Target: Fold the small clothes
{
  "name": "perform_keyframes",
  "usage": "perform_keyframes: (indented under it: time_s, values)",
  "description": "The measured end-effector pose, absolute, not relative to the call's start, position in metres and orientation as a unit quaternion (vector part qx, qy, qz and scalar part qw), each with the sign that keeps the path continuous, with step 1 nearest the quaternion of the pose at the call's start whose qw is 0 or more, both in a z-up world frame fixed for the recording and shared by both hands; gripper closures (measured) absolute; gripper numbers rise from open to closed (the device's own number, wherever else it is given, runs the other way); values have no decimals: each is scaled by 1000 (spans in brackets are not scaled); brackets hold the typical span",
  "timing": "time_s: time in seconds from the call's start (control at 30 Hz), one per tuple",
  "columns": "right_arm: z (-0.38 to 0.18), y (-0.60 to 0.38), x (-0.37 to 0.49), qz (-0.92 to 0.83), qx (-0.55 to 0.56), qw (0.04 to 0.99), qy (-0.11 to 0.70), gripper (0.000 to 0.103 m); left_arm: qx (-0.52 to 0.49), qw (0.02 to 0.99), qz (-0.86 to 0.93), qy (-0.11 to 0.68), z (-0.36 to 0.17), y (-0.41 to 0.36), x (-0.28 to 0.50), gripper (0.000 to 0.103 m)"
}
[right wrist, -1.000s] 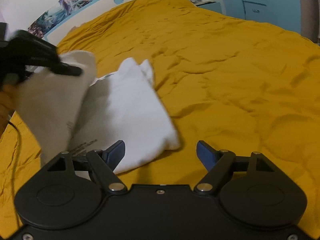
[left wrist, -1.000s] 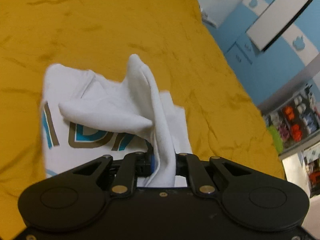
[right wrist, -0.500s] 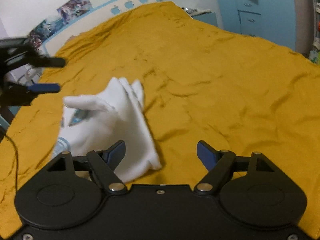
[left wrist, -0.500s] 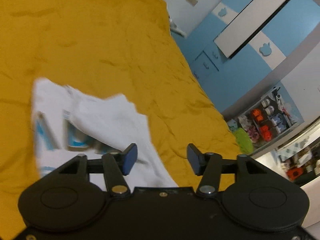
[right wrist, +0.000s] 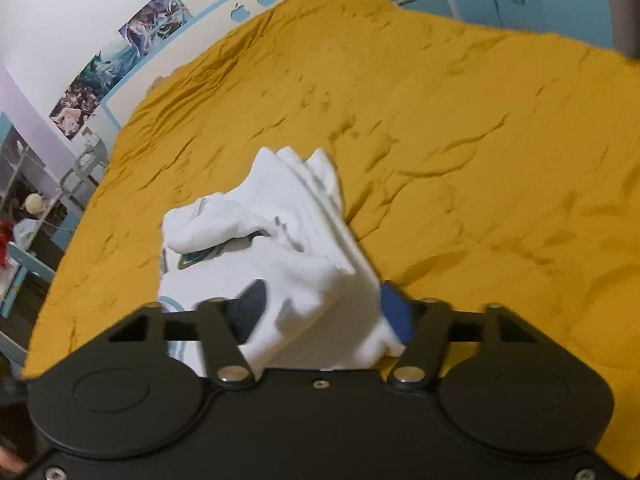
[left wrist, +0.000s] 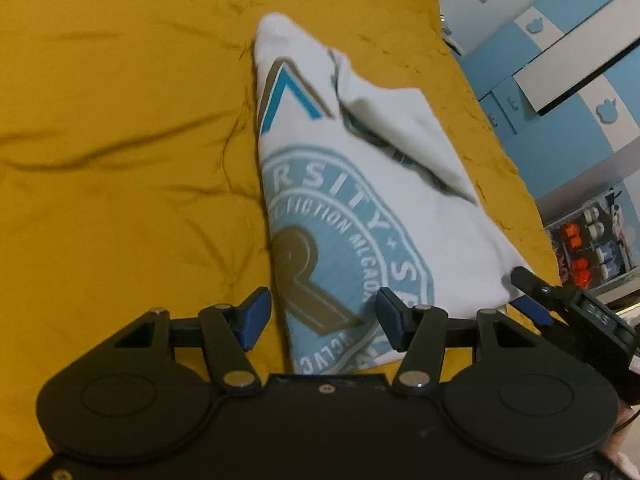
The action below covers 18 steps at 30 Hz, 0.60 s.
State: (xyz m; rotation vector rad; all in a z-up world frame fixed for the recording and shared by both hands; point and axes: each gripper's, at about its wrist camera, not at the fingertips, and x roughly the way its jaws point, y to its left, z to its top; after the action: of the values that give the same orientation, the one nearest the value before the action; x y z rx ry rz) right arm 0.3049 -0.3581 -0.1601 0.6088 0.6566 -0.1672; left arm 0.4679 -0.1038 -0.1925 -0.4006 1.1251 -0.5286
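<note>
A white T-shirt [left wrist: 360, 200] with a blue and brown round print lies partly folded on the yellow bedspread [left wrist: 120, 120]. My left gripper [left wrist: 322, 320] is open, its jaws astride the shirt's near edge. My right gripper [right wrist: 320, 316] is open, with a thick folded part of the shirt [right wrist: 288, 248] between its jaws. The right gripper also shows in the left wrist view [left wrist: 532, 300], at the shirt's right corner.
The bedspread [right wrist: 460, 140] spreads wide around the shirt. Blue and white cabinets [left wrist: 560, 60] and a shelf with small items [left wrist: 592, 240] stand past the bed's right edge. Posters [right wrist: 120, 64] hang on the far wall.
My left gripper let go of the shirt and opened, then moved over the printed side. My right gripper moved in onto the shirt's folded edge.
</note>
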Motion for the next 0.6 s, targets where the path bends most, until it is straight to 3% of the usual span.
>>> perform_keyframes:
  time_s: [0.07,0.27,0.53,0.6]
  values:
    - [-163,-358,310,-64,311,888,333,97,-186,794,-248,524,-194,-107,470,45]
    - [-138,-350,279,-51,330,895,296,99,-173,801,-265,507,-173,-104,475,45]
    - [-200,-371,284,-69,347,871,340,98,-148,796,-272,520,-191,-118,474,43]
    - [-191,-372,279,-58,331,881,333,82,-136,799,-274,517,-197,-121,474,41]
